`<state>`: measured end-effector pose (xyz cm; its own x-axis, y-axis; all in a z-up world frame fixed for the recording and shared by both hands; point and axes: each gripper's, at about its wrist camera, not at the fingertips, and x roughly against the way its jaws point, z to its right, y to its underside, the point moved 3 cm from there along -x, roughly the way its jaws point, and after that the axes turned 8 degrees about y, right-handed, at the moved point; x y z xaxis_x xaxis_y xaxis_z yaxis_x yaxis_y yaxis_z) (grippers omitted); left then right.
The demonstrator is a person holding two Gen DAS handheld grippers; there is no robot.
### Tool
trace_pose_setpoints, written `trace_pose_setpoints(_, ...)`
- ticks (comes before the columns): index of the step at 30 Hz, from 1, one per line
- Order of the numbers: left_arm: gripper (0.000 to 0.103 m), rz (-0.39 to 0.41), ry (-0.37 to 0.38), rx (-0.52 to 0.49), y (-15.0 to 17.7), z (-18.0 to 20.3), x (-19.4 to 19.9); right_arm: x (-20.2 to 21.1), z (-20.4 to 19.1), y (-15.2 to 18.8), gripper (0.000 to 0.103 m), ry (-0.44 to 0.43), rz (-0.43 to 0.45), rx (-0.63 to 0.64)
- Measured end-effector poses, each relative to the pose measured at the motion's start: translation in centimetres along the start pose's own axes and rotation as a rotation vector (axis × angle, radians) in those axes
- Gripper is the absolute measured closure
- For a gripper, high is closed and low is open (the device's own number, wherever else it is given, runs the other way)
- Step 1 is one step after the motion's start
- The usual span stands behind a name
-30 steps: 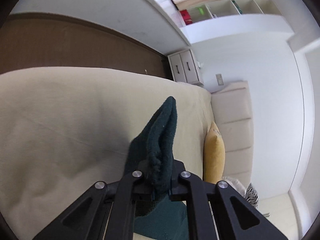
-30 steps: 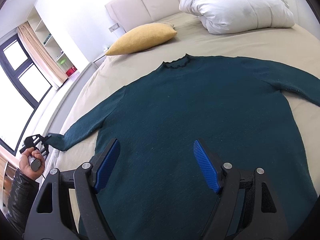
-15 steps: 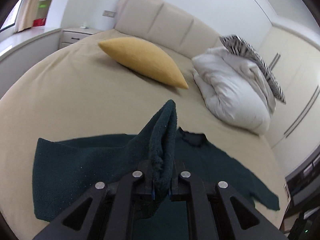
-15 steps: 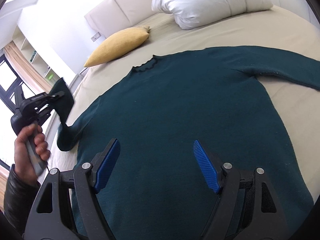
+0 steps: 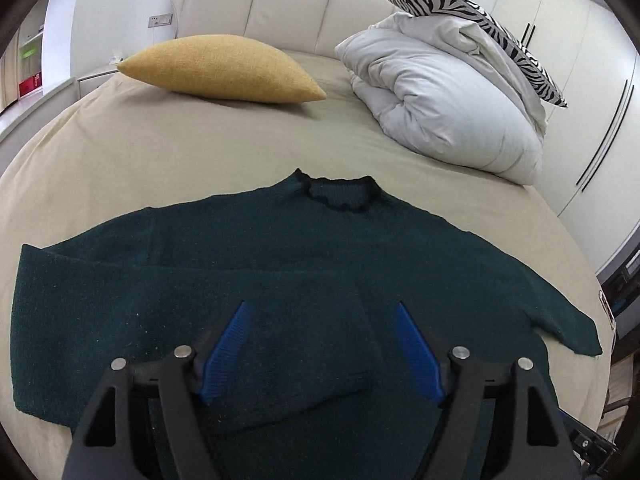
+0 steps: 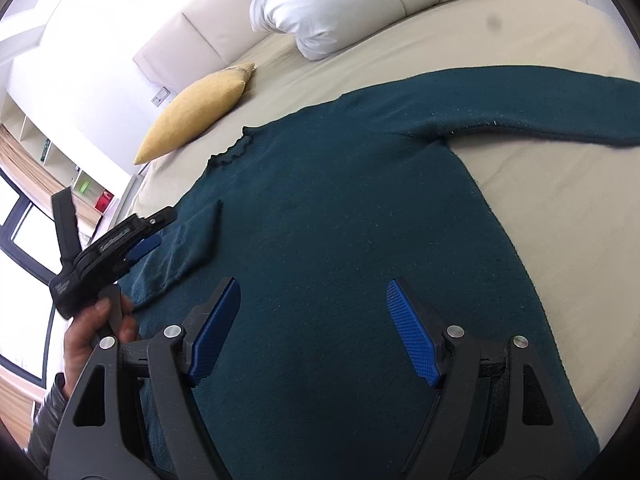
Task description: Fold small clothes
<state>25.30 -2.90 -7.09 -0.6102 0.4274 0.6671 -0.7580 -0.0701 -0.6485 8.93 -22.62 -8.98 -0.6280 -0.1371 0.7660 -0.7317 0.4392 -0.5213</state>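
Dark green knitted sweater (image 5: 400,264) spread flat on beige bed sheet (image 5: 200,148), filling lower half of left wrist frame, neck opening toward top centre. Left sleeve (image 5: 168,320) folded across chest, cuff lying between and below left gripper (image 5: 320,340) blue pads. Jaws just been opening, standing wide, nothing pinched. Left gripper (image 6: 148,240) also at left edge of right wrist frame, held by hand (image 6: 92,332), above the folded cuff. Right gripper (image 6: 316,328) spread wide over sweater's lower body, gripping nothing. Right sleeve (image 6: 520,108) stretched out at upper right. Yellow woven cushion (image 5: 224,68) and white bundled duvet (image 5: 448,108) at top
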Motion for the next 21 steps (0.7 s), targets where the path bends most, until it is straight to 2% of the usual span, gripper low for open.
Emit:
trace_pose_setpoints(3, 0.025, 0.007, 0.046, -0.003, 0.2, 0.3, 1.7, -1.0, -0.9, -0.7, 0.028, -0.017, -0.009, 0.027)
trace_pose_setpoints(6, 0.025, 0.036, 0.071, 0.022, 0.3, -0.3, 3.5, -2.0, -2.9, -1.8, 0.028, -0.090, -0.029, 0.066)
trace_pose_setpoints(11, 0.025, 0.076, 0.049, 0.105, 0.7, -4.1, 6.2, -6.5, -7.9, -4.7, 0.028, -0.267, -0.167, 0.106)
trace_pose_setpoints(13, 0.025, 0.093, 0.043, 0.134, 0.7, -5.5, 6.9, -9.1, -10.1, -5.8, 0.028, -0.313, -0.227, 0.108)
trace_pose_setpoints(16, 0.025, 0.099, 0.034, 0.163, 0.4, -7.2, 7.4, -13.1, -13.3, -7.2, 0.031, -0.334, -0.302, 0.118)
trace_pose_setpoints(19, 0.025, 0.107, 0.024, 0.174, 0.3, -8.2, 7.7, -16.7, -15.7, -7.7, 0.035, -0.298, -0.373, 0.160)
trace_pose_setpoints(21, 0.025, 0.112, 0.028, 0.190, 0.4, -9.0, 7.9, -18.7, -16.7, -7.3, 0.055, -0.247, -0.407, 0.194)
